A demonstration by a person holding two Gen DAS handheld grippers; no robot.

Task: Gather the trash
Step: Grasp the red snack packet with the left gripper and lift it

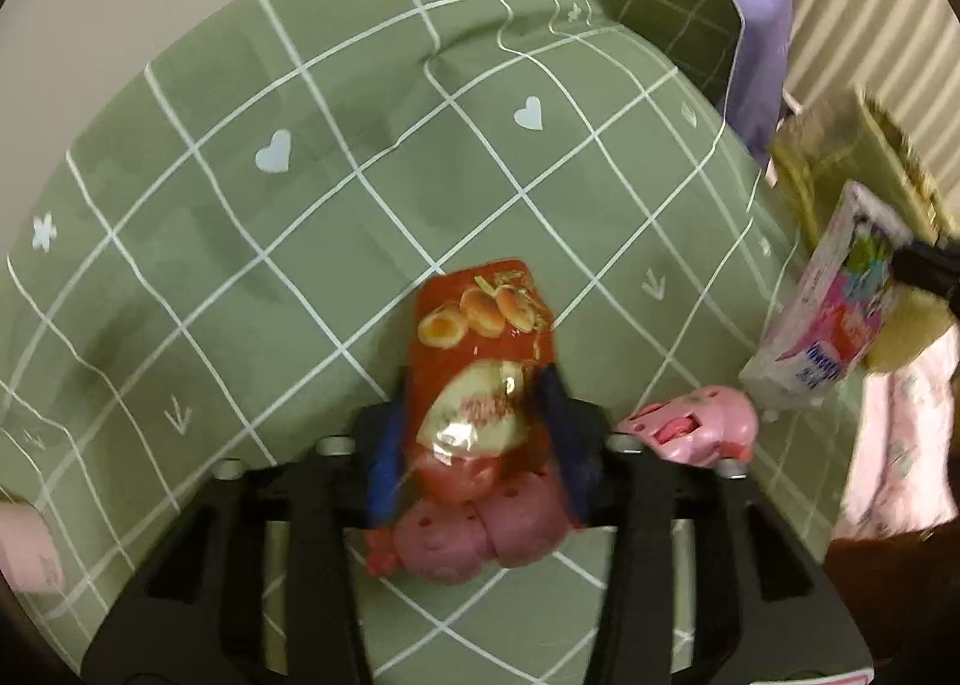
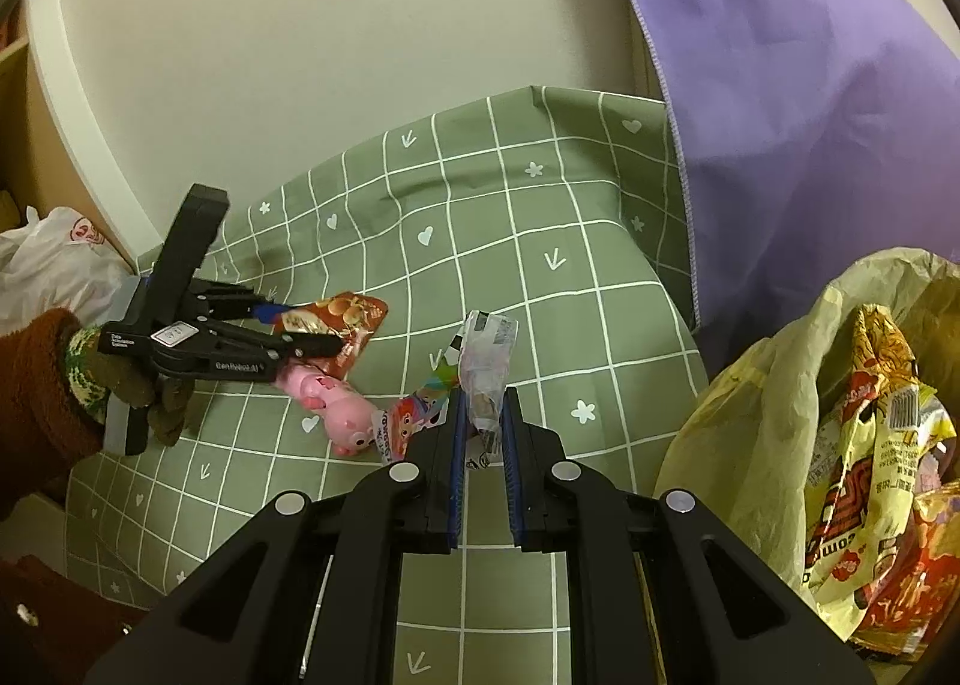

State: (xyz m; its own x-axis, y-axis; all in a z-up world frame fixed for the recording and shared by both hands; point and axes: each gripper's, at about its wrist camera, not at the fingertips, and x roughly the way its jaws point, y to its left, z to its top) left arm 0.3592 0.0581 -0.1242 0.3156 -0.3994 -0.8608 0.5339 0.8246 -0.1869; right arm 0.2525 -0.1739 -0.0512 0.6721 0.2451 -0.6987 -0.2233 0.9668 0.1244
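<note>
Two claws: both are closed on wrappers above a green checked cloth (image 2: 528,241).
Left gripper (image 1: 477,439): its blue-padded fingers (image 1: 384,463) pinch the lower part of a red snack wrapper (image 1: 480,337); the wrapper's upper part sticks out forward past the fingertips, over the cloth.
Left gripper from the right wrist view (image 2: 312,337): it reaches in from the left, held by a gloved hand (image 2: 144,391) in a brown sleeve, with the red wrapper (image 2: 348,319) clamped at its tips.
Right gripper (image 2: 483,415): its jaws are drawn close around a crumpled clear wrapper (image 2: 489,361), which stands up between the blue pads (image 2: 456,445) and pokes out above them.
Right gripper's wrapper from the left wrist view: blurred, pink and white packaging (image 1: 828,307) at the right edge, held by a dark finger (image 1: 924,265).
Pink pig toy (image 2: 336,403): lies on the cloth just below the left gripper's tips, and left of the right gripper; in the left wrist view it shows under the red wrapper (image 1: 480,529).
Yellow trash bag (image 2: 756,433): open at the right of the right gripper, with snack packets (image 2: 870,475) inside.
Purple cloth (image 2: 810,102): hangs behind, upper right.
White plastic bag (image 2: 54,259): far left.
</note>
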